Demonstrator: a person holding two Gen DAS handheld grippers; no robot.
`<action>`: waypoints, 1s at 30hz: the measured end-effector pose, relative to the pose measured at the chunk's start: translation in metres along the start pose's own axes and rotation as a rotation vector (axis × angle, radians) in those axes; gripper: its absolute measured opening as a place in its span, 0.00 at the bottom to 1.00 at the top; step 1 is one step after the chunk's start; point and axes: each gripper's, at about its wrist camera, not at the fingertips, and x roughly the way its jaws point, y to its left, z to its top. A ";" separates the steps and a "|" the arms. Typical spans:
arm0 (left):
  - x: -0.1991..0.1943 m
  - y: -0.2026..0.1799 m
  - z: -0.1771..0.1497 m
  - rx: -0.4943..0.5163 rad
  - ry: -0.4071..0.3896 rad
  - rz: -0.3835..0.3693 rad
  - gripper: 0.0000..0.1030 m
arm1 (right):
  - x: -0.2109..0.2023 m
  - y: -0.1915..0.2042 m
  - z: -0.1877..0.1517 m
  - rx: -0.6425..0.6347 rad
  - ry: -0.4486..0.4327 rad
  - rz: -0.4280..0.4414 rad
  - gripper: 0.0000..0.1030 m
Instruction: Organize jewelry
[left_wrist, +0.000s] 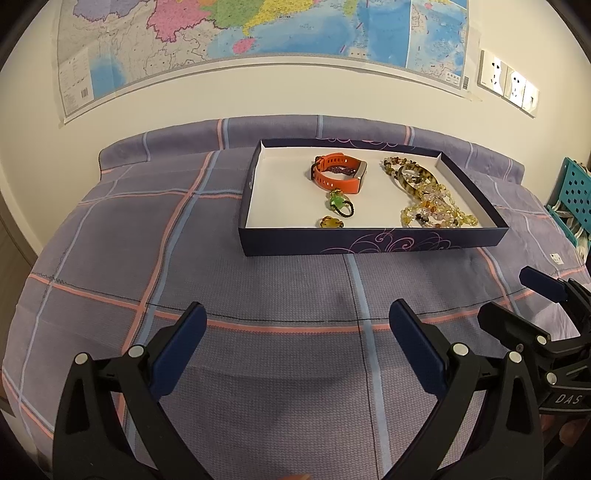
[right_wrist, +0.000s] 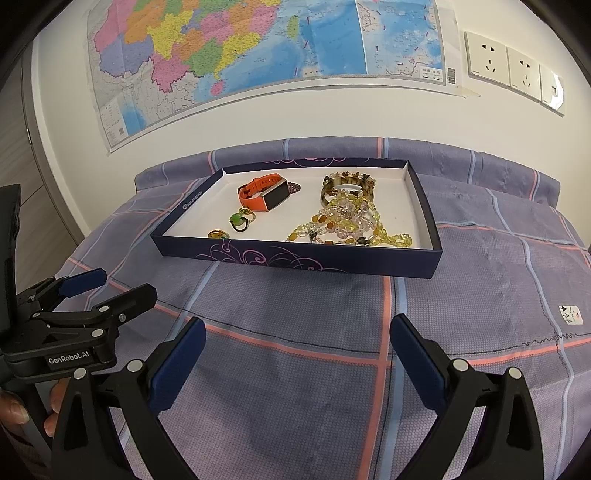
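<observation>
Dark-blue cardboard tray, white-lined, on a purple plaid bedcover. It already holds an orange-strapped rectangular watch, a green-stone ring, an amber ring and, toward 3 o'clock, a mottled bangle tangled with yellow bead strands. Left gripper and right gripper hover at 6 o'clock, fingers spread wide, empty. Collection appears done; untangling probably remains.
</observation>
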 end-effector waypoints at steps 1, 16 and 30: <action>0.000 0.000 0.000 -0.001 0.000 -0.001 0.95 | -0.001 0.000 0.000 0.000 -0.001 0.001 0.94; -0.002 -0.002 0.000 0.005 -0.002 -0.001 0.95 | -0.002 0.001 -0.001 0.003 -0.002 0.000 0.94; -0.003 -0.003 -0.002 0.004 0.000 -0.002 0.95 | -0.002 0.000 -0.001 0.002 -0.002 0.005 0.94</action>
